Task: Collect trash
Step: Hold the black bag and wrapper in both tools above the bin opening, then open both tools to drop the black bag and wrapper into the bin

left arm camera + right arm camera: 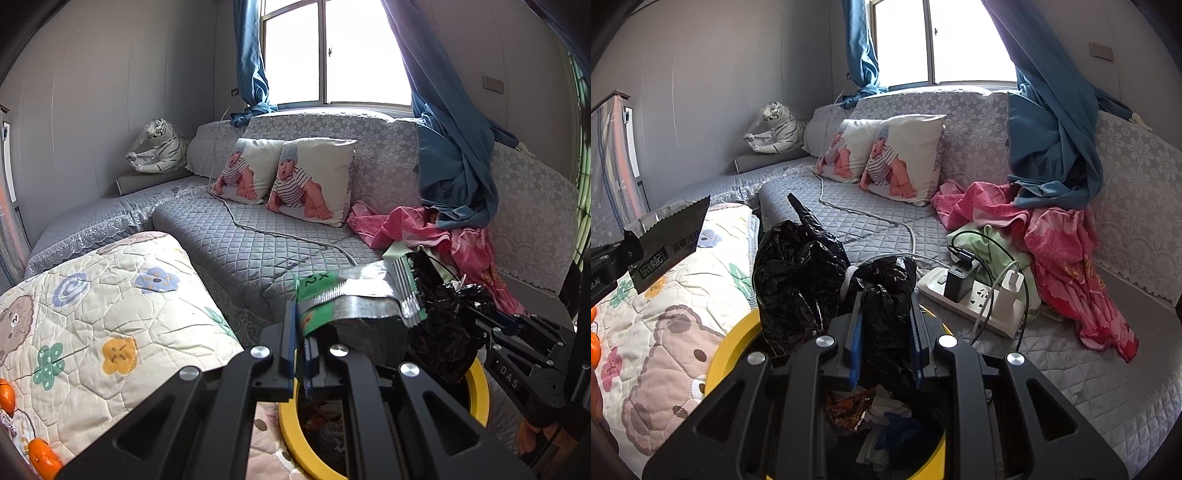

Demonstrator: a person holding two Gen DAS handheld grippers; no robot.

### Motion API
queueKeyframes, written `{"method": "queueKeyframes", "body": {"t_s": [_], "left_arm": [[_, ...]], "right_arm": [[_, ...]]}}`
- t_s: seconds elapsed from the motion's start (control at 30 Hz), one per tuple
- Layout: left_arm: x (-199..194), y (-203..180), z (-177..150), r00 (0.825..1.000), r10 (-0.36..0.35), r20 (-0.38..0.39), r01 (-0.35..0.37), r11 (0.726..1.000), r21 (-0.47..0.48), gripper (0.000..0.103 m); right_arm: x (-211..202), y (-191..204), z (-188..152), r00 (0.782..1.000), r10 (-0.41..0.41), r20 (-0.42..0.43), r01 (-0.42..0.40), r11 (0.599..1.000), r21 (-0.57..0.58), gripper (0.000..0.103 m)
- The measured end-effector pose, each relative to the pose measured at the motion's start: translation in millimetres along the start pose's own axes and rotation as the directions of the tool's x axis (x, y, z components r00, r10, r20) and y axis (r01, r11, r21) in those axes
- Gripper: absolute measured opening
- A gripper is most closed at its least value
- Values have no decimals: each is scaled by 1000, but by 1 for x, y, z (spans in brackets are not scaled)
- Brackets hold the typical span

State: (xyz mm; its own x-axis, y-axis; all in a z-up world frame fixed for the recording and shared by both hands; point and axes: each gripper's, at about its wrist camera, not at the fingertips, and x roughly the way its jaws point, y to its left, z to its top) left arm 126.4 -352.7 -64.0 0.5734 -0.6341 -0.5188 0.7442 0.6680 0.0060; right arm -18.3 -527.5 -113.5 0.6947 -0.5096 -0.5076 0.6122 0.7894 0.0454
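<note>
Both grippers: clamped on something, I've got neither one free right now.
Left gripper (pixel 301 354): jaws pinched tight on a green and silver snack wrapper (pixel 354 302), which sticks out ahead and to the right of the tips.
Right gripper (pixel 886 350): jaws closed on a bunched fold of the black trash bag (pixel 816 280), the rest of the bag puffing up ahead and to the left.
Below both jaws: yellow-rimmed bin (pixel 733 343), with scraps of paper and wrappers inside.
Left of my jaws: cartoon quilt (pixel 92 314) with a couple of oranges (pixel 42 458) at its near edge.
Right of the right jaws: white power strip (pixel 975 299) with chargers plugged in, sitting on the grey sofa (pixel 1071 369).
Farther out: pink cloth (pixel 1060 251), two baby-print pillows (pixel 314 181), blue curtain (pixel 454 155).
</note>
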Motion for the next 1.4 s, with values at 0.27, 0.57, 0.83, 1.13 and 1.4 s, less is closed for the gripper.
{"method": "queueKeyframes", "body": {"t_s": [0.27,0.57,0.83,1.13,1.4], "left_arm": [[30,-15,-8,997,-6,-82,7,1000,18,3],[47,-19,-18,990,-2,-140,5,1000,20,3],[55,-26,-22,983,-32,-179,36,999,17,4],[58,-24,-24,977,-67,-202,66,998,-10,10],[57,-15,-23,976,-66,-207,56,997,-55,32]], "right_arm": [[21,-12,-13,995,-30,-100,33,999,28,20],[35,-12,-25,985,-61,-161,62,998,2,20],[39,-12,-28,980,-63,-189,65,998,4,20],[43,-14,-29,974,-68,-214,71,997,8,21],[43,-15,-30,972,-69,-225,73,997,13,27]]}}
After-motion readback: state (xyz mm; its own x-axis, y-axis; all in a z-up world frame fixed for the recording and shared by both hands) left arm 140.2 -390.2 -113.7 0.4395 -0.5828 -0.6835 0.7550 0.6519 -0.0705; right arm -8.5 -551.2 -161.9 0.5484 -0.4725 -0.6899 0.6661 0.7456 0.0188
